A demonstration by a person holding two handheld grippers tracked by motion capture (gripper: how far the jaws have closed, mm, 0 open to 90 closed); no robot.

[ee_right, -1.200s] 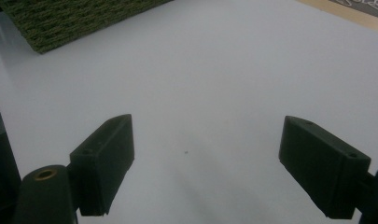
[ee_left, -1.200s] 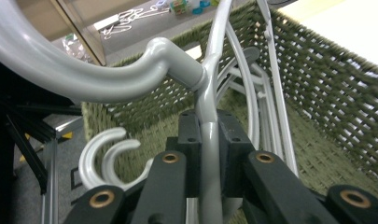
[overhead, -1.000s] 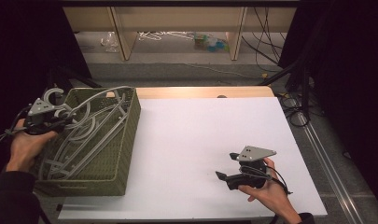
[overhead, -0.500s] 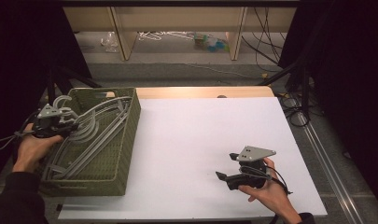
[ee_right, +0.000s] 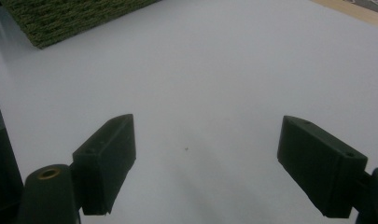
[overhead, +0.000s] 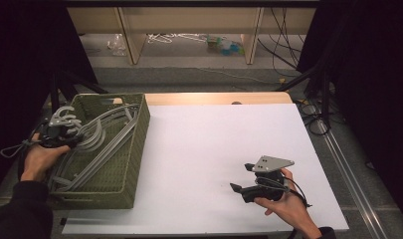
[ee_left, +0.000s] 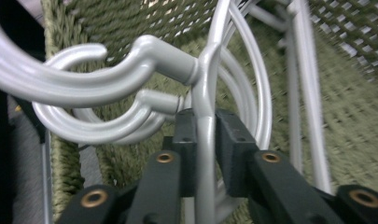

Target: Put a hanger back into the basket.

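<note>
The grey hangers (overhead: 97, 142) are seen lowered into the green basket (overhead: 139, 144) at the table's left edge, one wire between the loosening left gripper (ee_left: 204, 140) jaws; withdrawal remains, the right gripper (ee_right: 205, 163) idle and agape.

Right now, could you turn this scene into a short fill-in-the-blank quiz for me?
1. The grey hangers lie in a woven ____ basket.
2. The left gripper has a hanger's ____ between its jaws.
3. The right gripper hovers over the white table with its jaws ____.
4. The basket stands at the table's ____ edge in the high view.

Missing words: green; neck; open; left
</note>
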